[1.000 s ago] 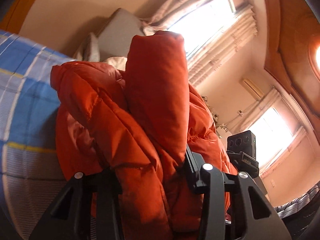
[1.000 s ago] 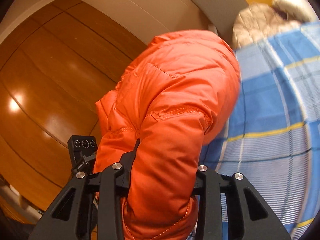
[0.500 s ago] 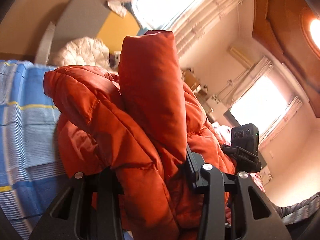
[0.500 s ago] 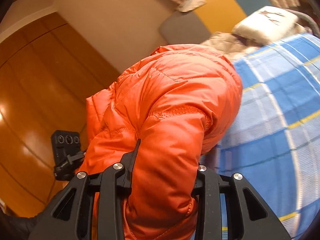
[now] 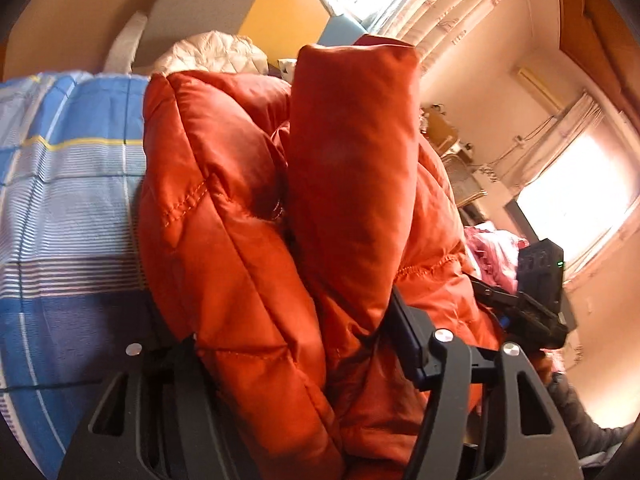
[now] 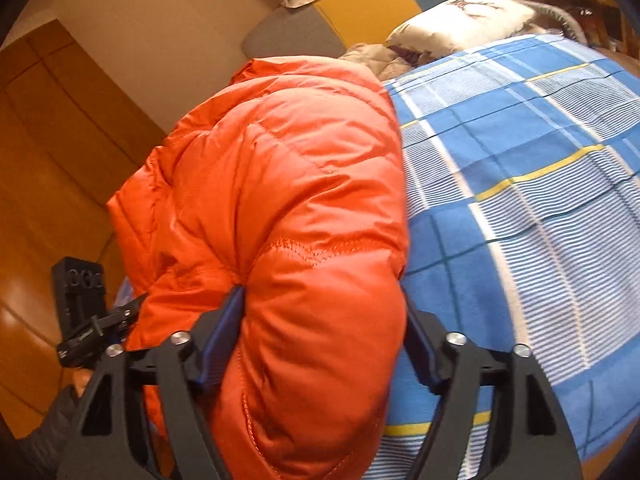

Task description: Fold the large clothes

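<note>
- Orange puffer jacket (image 5: 248, 216) fills both wrist views, bunched into thick quilted folds and held up in front of the bed.
- Left gripper (image 5: 296, 344) is clamped on the jacket: a fat wad of padded fabric is packed between its two black fingers (image 5: 404, 332), and the near-side finger is mostly buried under the cloth.
- One padded panel stands upright above the left gripper, with a second rounded fold pressed against it on the bed side.
- Right gripper (image 6: 324, 332) is clamped on the jacket too, its blue-edged pads squeezing a rounded bulge along a stitched seam.
- From the right wrist view, the jacket (image 6: 280, 184) hangs beside the blue plaid bedspread (image 6: 520, 168), its edge overlapping the bedspread's near side; whether it touches the bed can't be told.
- Blue plaid bedspread (image 5: 68, 200) sits to the far side of the jacket in the left view as well, striped with white and thin yellow lines.
- White pillow (image 6: 460, 20) lies at the head of the bed, with a pale quilted garment (image 5: 212, 54) heaped near it.
- Each wrist view catches the other gripper's black camera unit (image 5: 540, 276) poking out past the jacket's edge.
- Bright curtained windows (image 5: 580, 208) glow behind the jacket in the left view; wooden wardrobe panels (image 6: 52, 152) back it in the right view.
</note>
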`<control>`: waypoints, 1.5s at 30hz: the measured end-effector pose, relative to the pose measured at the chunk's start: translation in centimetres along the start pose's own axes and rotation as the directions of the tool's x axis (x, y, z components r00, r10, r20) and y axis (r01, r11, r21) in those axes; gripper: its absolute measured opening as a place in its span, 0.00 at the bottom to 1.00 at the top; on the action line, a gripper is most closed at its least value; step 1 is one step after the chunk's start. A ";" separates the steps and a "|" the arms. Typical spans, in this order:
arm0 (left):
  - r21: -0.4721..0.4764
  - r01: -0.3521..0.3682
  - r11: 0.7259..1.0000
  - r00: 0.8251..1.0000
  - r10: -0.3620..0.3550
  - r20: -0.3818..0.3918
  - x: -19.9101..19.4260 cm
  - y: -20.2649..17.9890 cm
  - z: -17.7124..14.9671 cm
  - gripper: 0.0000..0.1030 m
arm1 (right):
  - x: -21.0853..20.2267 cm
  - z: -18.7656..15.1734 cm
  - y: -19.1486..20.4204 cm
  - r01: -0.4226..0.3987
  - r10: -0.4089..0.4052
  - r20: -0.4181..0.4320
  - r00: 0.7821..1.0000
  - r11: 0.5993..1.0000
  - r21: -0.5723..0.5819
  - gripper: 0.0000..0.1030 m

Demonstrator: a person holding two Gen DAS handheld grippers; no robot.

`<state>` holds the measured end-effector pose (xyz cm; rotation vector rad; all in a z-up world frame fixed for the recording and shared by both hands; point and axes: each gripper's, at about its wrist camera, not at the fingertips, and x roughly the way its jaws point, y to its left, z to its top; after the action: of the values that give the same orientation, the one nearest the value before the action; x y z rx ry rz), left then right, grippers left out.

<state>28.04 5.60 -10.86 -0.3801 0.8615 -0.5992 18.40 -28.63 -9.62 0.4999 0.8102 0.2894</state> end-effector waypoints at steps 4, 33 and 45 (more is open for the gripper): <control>0.027 -0.111 0.993 0.993 0.110 0.035 -0.3 -1.4 0.0 0.69 | -1.2 -0.1 1.7 0.130 -0.128 0.029 0.991 0.990 -0.047 0.80; 0.028 -0.374 0.927 0.916 0.365 0.165 -4.3 -5.3 -4.0 0.85 | -4.1 -4.8 7.5 0.413 -0.391 0.152 0.908 0.896 -0.161 0.80; 0.022 -0.440 0.898 0.889 0.432 0.154 -4.8 -4.7 -5.4 0.87 | -3.2 -7.4 11.7 0.486 -0.463 0.150 0.874 0.831 -0.271 0.80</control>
<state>19.74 4.61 -8.72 -0.1653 0.7553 -0.1729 10.06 -17.82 -5.75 0.0100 0.7703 -0.0735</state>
